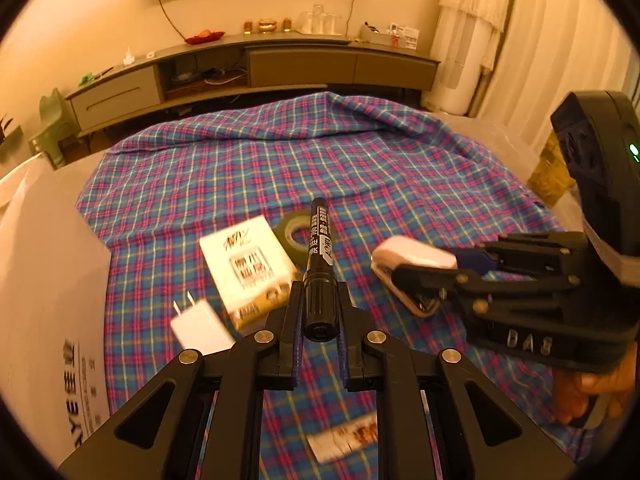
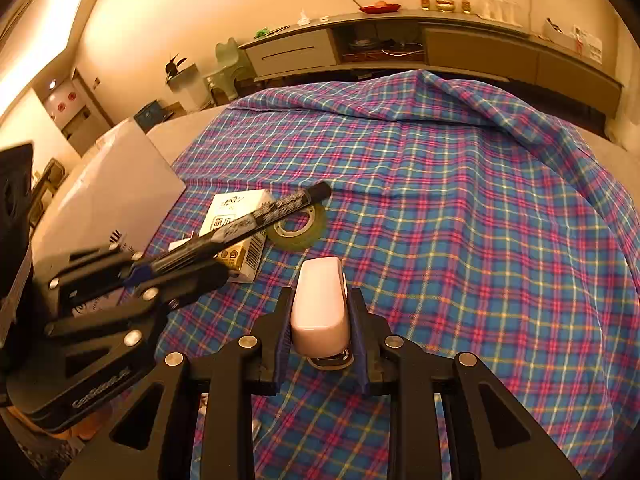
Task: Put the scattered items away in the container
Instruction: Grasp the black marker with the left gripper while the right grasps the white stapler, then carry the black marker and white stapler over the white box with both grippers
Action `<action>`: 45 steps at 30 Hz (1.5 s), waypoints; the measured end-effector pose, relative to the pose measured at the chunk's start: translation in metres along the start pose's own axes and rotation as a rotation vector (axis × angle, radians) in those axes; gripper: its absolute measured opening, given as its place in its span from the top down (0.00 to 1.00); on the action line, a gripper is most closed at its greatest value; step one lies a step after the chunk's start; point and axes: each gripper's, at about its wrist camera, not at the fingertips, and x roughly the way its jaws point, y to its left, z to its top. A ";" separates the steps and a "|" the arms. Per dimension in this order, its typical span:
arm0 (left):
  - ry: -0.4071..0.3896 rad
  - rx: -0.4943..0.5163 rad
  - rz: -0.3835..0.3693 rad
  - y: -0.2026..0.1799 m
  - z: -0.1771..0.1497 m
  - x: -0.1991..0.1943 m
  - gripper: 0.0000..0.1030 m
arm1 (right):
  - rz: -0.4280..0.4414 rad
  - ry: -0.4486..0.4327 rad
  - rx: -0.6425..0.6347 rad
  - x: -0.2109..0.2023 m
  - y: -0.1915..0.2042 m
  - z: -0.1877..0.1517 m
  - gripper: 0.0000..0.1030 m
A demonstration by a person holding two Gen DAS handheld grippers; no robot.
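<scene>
My left gripper [image 1: 319, 300] is shut on a black marker [image 1: 319, 256] that points forward above the plaid cloth; it also shows in the right wrist view [image 2: 256, 220]. My right gripper [image 2: 320, 308] is shut on a pink-white stapler [image 2: 320, 304], which shows at the right in the left wrist view [image 1: 412, 260]. On the cloth lie a white carton [image 1: 248, 264], a green tape roll [image 1: 294, 232], a white plug charger [image 1: 200, 326] and a small packet [image 1: 344, 438]. The white cardboard box [image 1: 48, 280] stands at the left.
The blue-pink plaid cloth [image 2: 460, 220] covers the table, rumpled at the far edge. A long TV cabinet [image 1: 256, 68] stands against the back wall. A green chair [image 1: 52, 120] is at the far left.
</scene>
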 end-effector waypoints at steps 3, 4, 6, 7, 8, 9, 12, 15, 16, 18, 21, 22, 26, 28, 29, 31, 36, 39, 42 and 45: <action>0.047 -0.020 -0.023 -0.001 -0.016 -0.012 0.86 | 0.014 0.005 0.030 -0.009 -0.002 -0.003 0.73; 0.065 -0.033 -0.032 0.000 -0.022 -0.016 0.86 | 0.020 0.007 0.039 -0.013 -0.002 -0.005 0.73; 0.091 -0.064 -0.052 0.004 -0.030 -0.020 0.70 | 0.035 0.016 0.055 -0.019 -0.002 -0.009 0.73; 0.105 -0.066 -0.059 0.005 -0.033 -0.020 0.58 | 0.043 0.021 0.060 -0.022 -0.001 -0.011 0.73; 0.111 -0.062 -0.055 0.005 -0.034 -0.020 0.47 | 0.049 0.026 0.062 -0.025 0.000 -0.014 0.73; 0.109 -0.059 -0.042 0.006 -0.035 -0.019 0.48 | 0.052 0.032 0.063 -0.028 0.001 -0.017 0.73; 0.106 -0.057 -0.019 0.008 -0.033 -0.012 0.48 | 0.050 0.057 0.044 -0.037 0.008 -0.030 0.73; 0.098 -0.028 -0.003 0.004 -0.028 0.001 0.48 | 0.051 0.067 0.034 -0.048 0.014 -0.045 0.73; 0.092 -0.013 0.034 0.004 -0.026 0.008 0.48 | 0.057 0.063 0.041 -0.053 0.016 -0.050 0.73; 0.090 -0.006 0.057 0.007 -0.025 0.022 0.49 | 0.069 0.056 0.059 -0.060 0.017 -0.060 0.73; 0.069 0.021 0.087 0.007 -0.024 0.033 0.69 | 0.075 0.063 0.067 -0.060 0.020 -0.068 0.73; 0.074 0.011 0.077 0.008 -0.023 0.033 0.82 | 0.073 0.066 0.061 -0.058 0.021 -0.068 0.73; 0.074 -0.022 0.064 0.012 -0.024 0.026 0.87 | 0.074 0.055 0.063 -0.057 0.020 -0.066 0.73; 0.065 -0.035 0.061 0.012 -0.025 0.019 0.87 | 0.075 0.044 0.063 -0.059 0.020 -0.065 0.73; 0.058 -0.049 0.054 0.013 -0.026 0.012 0.87 | 0.074 0.038 0.061 -0.061 0.021 -0.064 0.73; 0.048 -0.075 0.041 0.014 -0.026 0.001 0.87 | 0.074 0.029 0.058 -0.064 0.022 -0.063 0.73; 0.002 -0.131 0.003 0.021 -0.029 -0.034 0.87 | 0.080 0.018 0.042 -0.066 0.030 -0.059 0.73; -0.037 -0.148 -0.017 0.025 -0.028 -0.058 0.87 | 0.085 0.002 0.024 -0.068 0.037 -0.058 0.73; -0.076 -0.151 -0.033 0.028 -0.023 -0.076 0.87 | 0.088 -0.021 -0.007 -0.073 0.049 -0.057 0.73; -0.099 -0.155 -0.042 0.032 -0.021 -0.087 0.87 | 0.091 -0.032 -0.041 -0.075 0.060 -0.057 0.73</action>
